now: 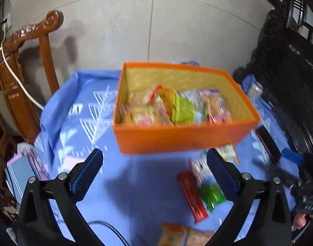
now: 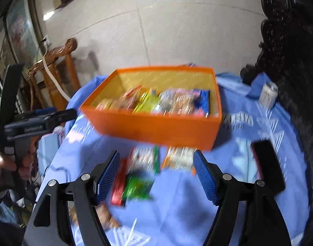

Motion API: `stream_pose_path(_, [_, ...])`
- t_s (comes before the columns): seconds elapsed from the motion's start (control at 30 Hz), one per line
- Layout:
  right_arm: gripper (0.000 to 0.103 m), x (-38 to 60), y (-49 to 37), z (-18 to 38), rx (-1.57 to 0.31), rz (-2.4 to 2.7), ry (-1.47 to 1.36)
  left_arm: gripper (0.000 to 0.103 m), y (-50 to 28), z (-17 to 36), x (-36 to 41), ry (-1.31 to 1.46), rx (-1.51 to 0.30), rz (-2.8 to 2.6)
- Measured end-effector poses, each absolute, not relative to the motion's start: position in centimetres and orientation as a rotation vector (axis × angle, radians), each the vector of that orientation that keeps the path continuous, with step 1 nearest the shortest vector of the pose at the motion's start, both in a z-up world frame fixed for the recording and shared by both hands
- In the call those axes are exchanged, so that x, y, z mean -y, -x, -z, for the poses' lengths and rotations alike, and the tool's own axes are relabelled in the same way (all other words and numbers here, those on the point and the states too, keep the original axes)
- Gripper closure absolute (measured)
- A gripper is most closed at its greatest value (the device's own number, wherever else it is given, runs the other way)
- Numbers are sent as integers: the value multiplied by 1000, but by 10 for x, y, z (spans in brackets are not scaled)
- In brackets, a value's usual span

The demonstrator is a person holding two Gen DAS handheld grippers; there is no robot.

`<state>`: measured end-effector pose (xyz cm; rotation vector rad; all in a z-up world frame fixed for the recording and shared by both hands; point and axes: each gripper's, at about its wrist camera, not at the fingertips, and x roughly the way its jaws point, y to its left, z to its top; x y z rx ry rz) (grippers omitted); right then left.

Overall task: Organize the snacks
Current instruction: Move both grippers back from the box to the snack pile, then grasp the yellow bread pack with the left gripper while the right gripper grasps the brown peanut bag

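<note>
An orange box [image 1: 177, 137] stands on the blue tablecloth [image 1: 136, 184] and holds several snack packets [image 1: 173, 106]; it also shows in the right wrist view [image 2: 156, 129]. Loose on the cloth in front of it lie a red packet [image 1: 192, 196], a green and white packet [image 1: 207, 186] and an orange-edged packet [image 1: 228, 153]. In the right wrist view the same red packet [image 2: 118, 186], green packet [image 2: 142, 174] and orange-edged packet [image 2: 179, 157] lie between the fingers. My left gripper [image 1: 154, 172] is open and empty above the cloth. My right gripper [image 2: 156, 176] is open and empty above the loose packets.
A carved wooden chair [image 1: 19, 65] stands left of the table. A drink can [image 2: 268, 95] and a dark phone-like slab [image 2: 269, 164] lie on the right. A dark carved cabinet [image 1: 289, 82] lines the right side. A brownish packet [image 1: 183, 235] lies at the near edge.
</note>
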<state>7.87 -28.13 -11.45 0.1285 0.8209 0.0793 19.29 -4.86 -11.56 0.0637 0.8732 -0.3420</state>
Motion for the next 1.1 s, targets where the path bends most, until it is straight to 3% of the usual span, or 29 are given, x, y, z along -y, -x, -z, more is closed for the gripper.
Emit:
stream_pose_path(0.5, [29,218,22,140,-886,-124,-148,4,-83,219,26,-199,-1078,380])
stream_pose_path(0.9, [29,214,55,146,-919,-68,-143,7,-80,254,31,-279,-1097,443])
stream_pose_path(0.93, [29,214,55,146,-921,-65,-140,10,-82,256,34,-282,-1109,452])
stream_pose_path(0.97, [29,214,54,147,-923,-62,-140,23,-83,260,37,-289,-1122,460])
stream_pose_path(1.07, [29,211,49,150,-923,-57,-138,35,-81,263,40,-311,-1107,470])
stream_pose_path(1.1, [29,209,47,152,-922,-55,-136,44,-81,261,39,-309,-1102,478])
